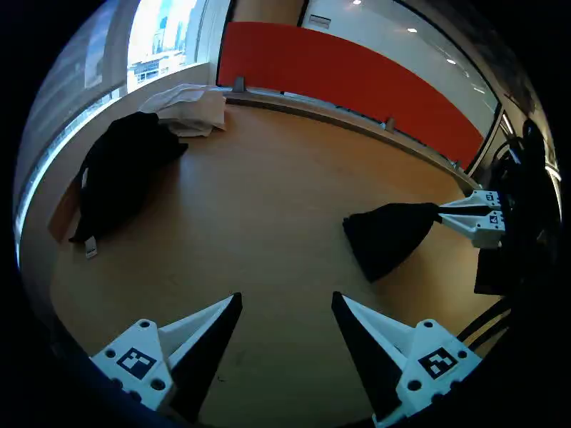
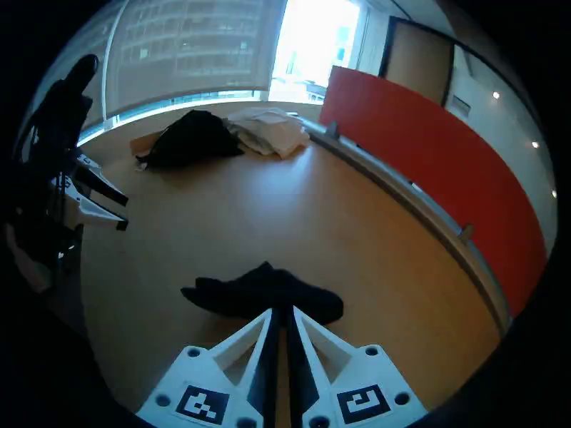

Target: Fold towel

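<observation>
Two-handed from here: with right gripper (image 2: 280, 312) clamped on the bunched black towel (image 2: 264, 292) lying on the worktop (image 1: 285, 178), bring the wide-open left gripper (image 1: 285, 294) to a free corner and spread flat before folding.

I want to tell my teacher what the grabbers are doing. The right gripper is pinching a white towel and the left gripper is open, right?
Almost. The towel pinched by the right gripper is black, not white; the right gripper view shows it. The white cloth lies far off, untouched. The left gripper is open, as you said.
</observation>
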`<move>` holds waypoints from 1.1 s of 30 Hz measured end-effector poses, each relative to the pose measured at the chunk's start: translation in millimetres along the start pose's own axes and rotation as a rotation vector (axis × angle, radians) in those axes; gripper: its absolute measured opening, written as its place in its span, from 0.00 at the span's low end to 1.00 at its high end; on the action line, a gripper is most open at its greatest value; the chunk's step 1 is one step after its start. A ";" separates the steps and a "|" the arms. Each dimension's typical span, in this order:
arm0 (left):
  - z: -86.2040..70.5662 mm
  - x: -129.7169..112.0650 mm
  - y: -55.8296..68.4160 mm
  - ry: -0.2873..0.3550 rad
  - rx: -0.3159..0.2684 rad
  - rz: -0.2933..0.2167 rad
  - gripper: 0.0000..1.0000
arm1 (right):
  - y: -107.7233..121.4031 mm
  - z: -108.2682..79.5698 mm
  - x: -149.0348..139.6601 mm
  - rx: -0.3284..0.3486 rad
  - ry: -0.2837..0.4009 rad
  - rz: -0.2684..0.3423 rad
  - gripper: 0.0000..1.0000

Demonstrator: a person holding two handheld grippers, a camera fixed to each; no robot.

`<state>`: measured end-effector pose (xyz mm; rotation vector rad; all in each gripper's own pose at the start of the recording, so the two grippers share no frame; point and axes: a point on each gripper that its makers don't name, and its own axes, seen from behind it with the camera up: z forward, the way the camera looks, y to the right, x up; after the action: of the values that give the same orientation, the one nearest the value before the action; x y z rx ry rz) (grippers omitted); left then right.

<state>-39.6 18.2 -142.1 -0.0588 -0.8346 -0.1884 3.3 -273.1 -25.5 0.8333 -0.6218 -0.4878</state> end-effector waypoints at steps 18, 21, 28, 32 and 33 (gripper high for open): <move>-1.9 15.4 12.2 0.027 -0.022 0.033 0.93 | 36.8 -37.9 29.9 -0.074 0.069 0.015 0.06; -1.3 17.2 14.7 0.029 -0.027 0.037 0.93 | 46.5 -45.8 27.4 -0.092 0.069 0.025 0.06; 0.5 15.3 19.0 0.019 -0.034 0.051 0.94 | 74.5 -67.6 17.1 -0.143 0.069 0.046 0.06; 1.8 14.5 20.6 0.013 -0.034 0.060 0.93 | 91.9 -81.5 7.0 -0.169 0.067 0.067 0.06; 2.2 14.5 21.1 0.012 -0.033 0.062 0.93 | 96.8 -85.4 4.0 -0.176 0.067 0.074 0.06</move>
<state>-27.7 37.1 -129.5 -0.1145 -0.8166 -0.1440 79.0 -174.3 8.8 0.6550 -0.5378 -0.4390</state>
